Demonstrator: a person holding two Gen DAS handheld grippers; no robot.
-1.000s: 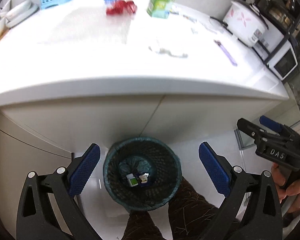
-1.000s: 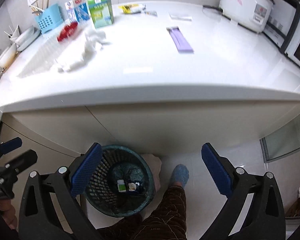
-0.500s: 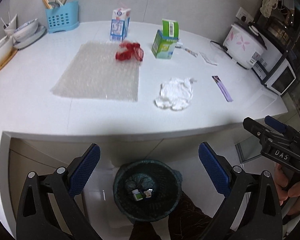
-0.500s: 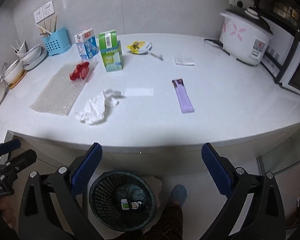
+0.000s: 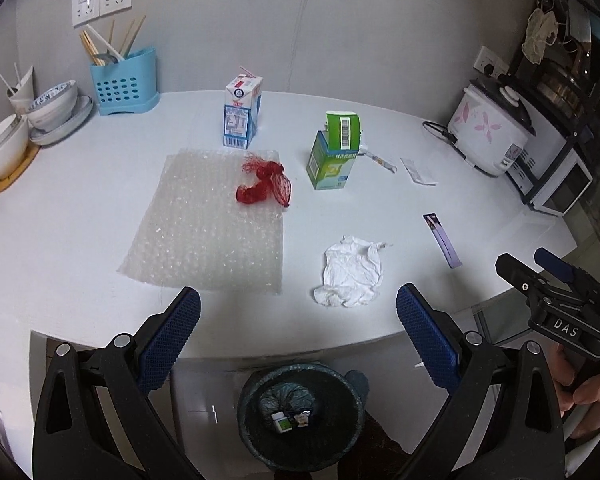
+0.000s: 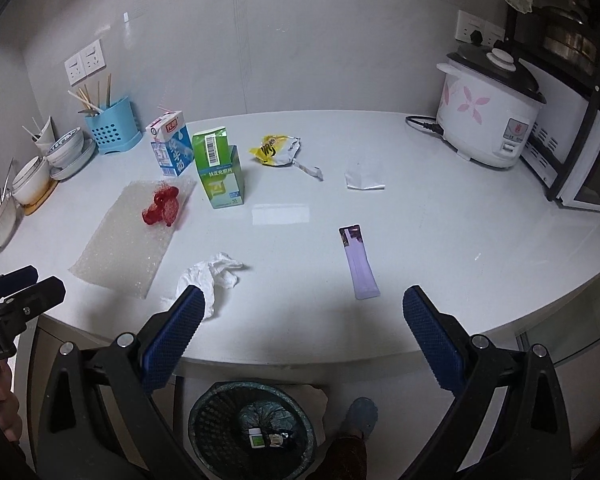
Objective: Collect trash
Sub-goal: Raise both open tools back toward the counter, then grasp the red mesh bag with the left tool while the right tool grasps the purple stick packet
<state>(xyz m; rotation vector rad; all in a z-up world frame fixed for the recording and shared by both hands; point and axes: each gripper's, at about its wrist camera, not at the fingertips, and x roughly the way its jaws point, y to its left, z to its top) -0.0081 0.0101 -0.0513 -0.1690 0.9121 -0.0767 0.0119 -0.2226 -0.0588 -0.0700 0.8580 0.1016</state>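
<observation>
The left hand-held gripper [image 5: 298, 332] is spread wide with nothing between its blue pads, hanging just off the near edge of the white tabletop [image 5: 80, 208]; the right hand-held gripper [image 6: 300, 330] is equally wide open and empty, held beside it over the same edge. Directly below both, on the floor against the cabinet, stands the dark mesh trash bin [image 5: 300, 416], and a few small pieces, among them a little green-and-white box, already lie at its bottom, so some collecting looks done. Most appears left. Nearest the grippers on the tabletop lies a crumpled white tissue [image 5: 350, 272], with a flat purple sachet [image 6: 358, 262] to its right. Further in, a sheet of bubble wrap [image 5: 208, 224] carries a scrap of red netting [image 5: 266, 188] on its far corner. Beyond stand an opened green carton [image 5: 332, 156] and a blue-and-white milk carton [image 5: 242, 112], and further back lie a yellow wrapper [image 6: 276, 150] and a torn white packet [image 6: 364, 178]. By my judgement the task is at an early stage, with the tissue or the sachet the handiest next pick.
</observation>
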